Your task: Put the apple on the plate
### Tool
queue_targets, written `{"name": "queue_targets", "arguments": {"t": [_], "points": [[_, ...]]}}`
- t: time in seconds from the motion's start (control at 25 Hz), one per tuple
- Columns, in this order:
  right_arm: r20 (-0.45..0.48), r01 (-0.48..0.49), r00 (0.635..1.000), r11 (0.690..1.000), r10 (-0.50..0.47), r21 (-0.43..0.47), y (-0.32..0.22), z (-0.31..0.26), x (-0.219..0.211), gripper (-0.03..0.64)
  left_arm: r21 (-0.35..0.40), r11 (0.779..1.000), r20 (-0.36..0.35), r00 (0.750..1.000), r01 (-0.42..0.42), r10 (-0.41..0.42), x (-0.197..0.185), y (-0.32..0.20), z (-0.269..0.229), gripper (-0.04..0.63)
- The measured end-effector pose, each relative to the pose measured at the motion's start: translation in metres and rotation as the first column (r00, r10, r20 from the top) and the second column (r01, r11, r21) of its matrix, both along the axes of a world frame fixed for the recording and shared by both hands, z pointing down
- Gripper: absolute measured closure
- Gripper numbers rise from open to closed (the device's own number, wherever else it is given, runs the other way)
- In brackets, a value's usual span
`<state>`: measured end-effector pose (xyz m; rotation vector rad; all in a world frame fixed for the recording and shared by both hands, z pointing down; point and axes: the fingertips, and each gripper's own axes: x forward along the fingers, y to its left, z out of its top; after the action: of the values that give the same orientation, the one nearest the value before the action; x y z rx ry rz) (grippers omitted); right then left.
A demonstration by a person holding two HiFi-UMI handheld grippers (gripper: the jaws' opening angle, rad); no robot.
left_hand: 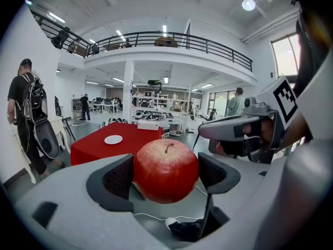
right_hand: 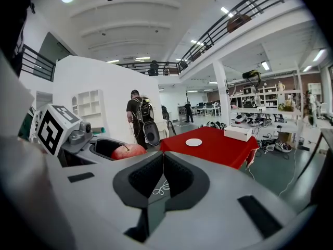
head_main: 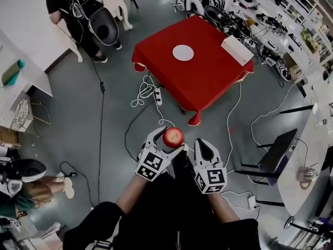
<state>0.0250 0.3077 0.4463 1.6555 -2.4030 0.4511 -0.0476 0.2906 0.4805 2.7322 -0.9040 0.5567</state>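
Note:
A red apple (head_main: 173, 137) is clamped between the jaws of my left gripper (head_main: 169, 138), held in the air well short of the table; it fills the middle of the left gripper view as the apple (left_hand: 166, 170). My right gripper (head_main: 204, 149) hangs beside it, jaws shut with nothing between them; its view shows the apple (right_hand: 128, 151) to its left. The white plate (head_main: 183, 52) lies near the middle of the red-clothed table (head_main: 203, 82), far ahead; the plate (left_hand: 113, 139) and plate (right_hand: 193, 142) also show in both gripper views.
A white box (head_main: 237, 50) sits at the table's right edge. Cables and a power strip (head_main: 157, 96) trail over the grey floor before the table. A person with a backpack (head_main: 78, 9) stands at the far left. Desks and a chair (head_main: 274, 152) line the right.

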Motion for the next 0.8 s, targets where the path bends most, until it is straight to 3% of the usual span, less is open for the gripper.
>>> {"name": "queue_targets", "arguments": {"t": [0.8], "points": [[0.020,0.051,0.998,0.999,-0.051,0.006,-0.149,-0.010,0.046,0.604,-0.008,0.999,0.020,0.999,0.039,-0.039,0.049,-0.142,-0.003,0.210]]}}
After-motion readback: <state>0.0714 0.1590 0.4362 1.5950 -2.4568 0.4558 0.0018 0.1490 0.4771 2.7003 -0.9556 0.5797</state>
